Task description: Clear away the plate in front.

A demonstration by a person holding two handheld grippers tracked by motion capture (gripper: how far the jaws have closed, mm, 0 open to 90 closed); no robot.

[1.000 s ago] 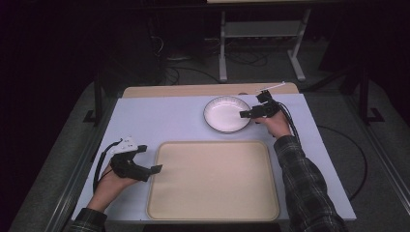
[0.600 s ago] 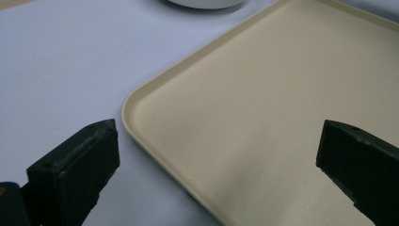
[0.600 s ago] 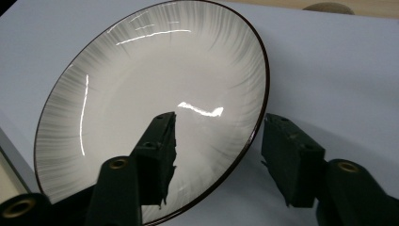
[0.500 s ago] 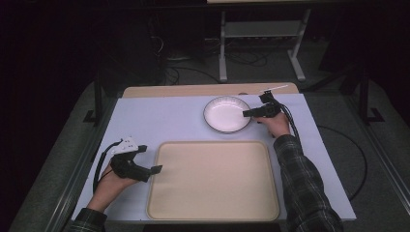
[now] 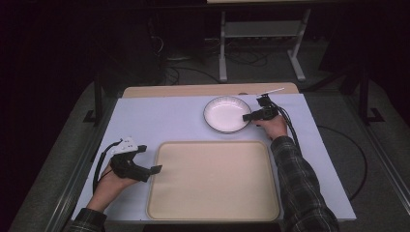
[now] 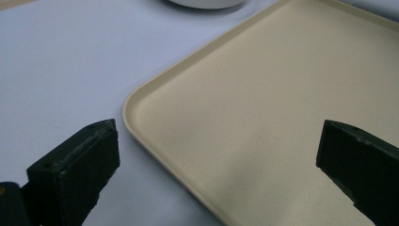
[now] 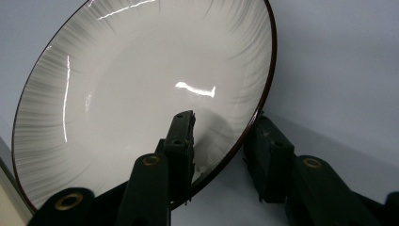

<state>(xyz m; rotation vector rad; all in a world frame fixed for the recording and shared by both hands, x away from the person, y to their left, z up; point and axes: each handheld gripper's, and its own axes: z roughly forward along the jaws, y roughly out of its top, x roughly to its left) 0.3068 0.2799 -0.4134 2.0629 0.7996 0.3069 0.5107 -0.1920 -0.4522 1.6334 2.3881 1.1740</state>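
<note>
The step in hand looks like taking hold of the bowl (image 7: 141, 94) by its rim. In the right gripper view, the right gripper (image 7: 226, 141) straddles the near edge of the bowl: one finger (image 7: 181, 141) lies inside, over the white inner wall, and the other sits outside, just beyond the dark rim and low against the table (image 7: 339, 70). The fingers have just been closing with the rim between them, yet a gap still shows on the outer side, so they look part spread and not yet pinching. From the high view, the bowl (image 5: 226, 114) stands on the table just beyond the far edge of the tray (image 5: 212, 181), with the right gripper (image 5: 247, 117) at the bowl's right side.

The left gripper (image 5: 155, 168) rests on the table at the tray's left edge. In the left gripper view its fingers (image 6: 75, 169) stand wide spread with nothing between them; the tray's rounded corner (image 6: 136, 101) lies just ahead of them.

The next move, as I judge it, calls for closing the right fingers until both press on the rim, then lifting evenly. The wall is smooth and sloping, so a shallow pinch may slip or tip the bowl; a deeper bite would be safer. The tray just nearer the person seems a likely place to carry it.
</note>
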